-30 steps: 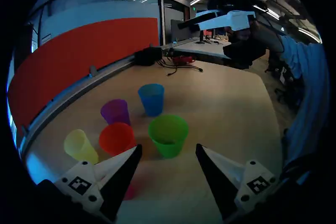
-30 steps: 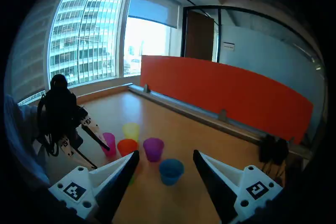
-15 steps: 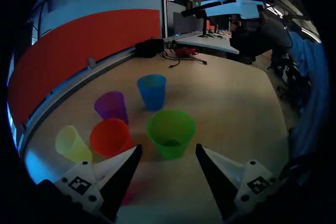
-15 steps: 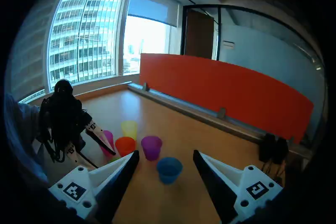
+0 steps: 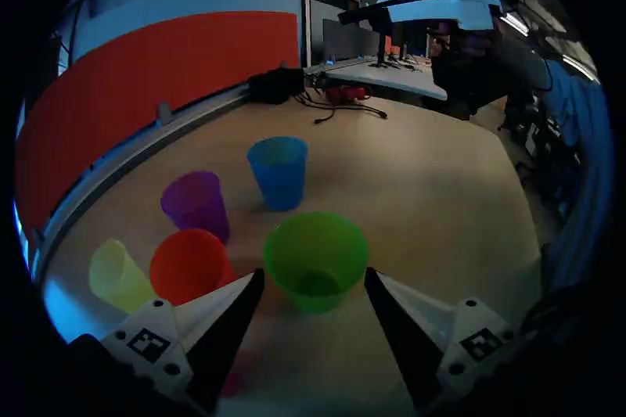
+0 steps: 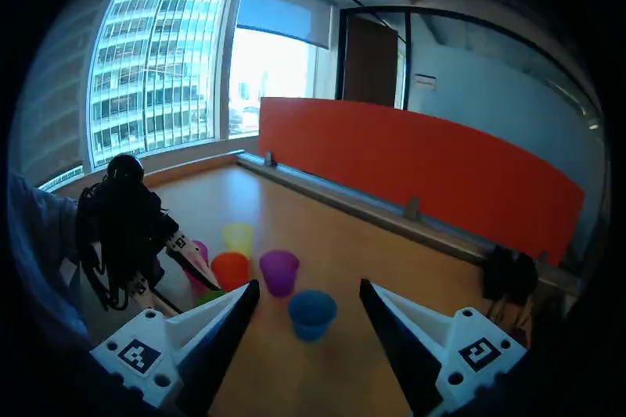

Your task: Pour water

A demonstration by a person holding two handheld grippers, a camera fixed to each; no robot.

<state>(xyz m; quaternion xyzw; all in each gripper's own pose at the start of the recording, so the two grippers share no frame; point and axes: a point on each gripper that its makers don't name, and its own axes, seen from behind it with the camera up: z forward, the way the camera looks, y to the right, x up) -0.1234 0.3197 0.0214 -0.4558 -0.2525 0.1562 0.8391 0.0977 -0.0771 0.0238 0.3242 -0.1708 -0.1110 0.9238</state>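
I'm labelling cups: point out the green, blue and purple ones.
green cup (image 5: 316,260), left gripper view, inner wall
blue cup (image 5: 278,180), left gripper view, outer wall
purple cup (image 5: 197,213), left gripper view, outer wall

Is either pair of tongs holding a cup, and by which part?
Nothing is held. The left tongs are open, green cup just ahead between the tips; right tongs open too.

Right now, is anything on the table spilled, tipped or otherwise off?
Nothing stands out. The green cup, blue cup, purple cup, red cup and yellow cup all stand upright on the table, with no puddle visible. The yellow cup's lean in the left gripper view looks like lens distortion.
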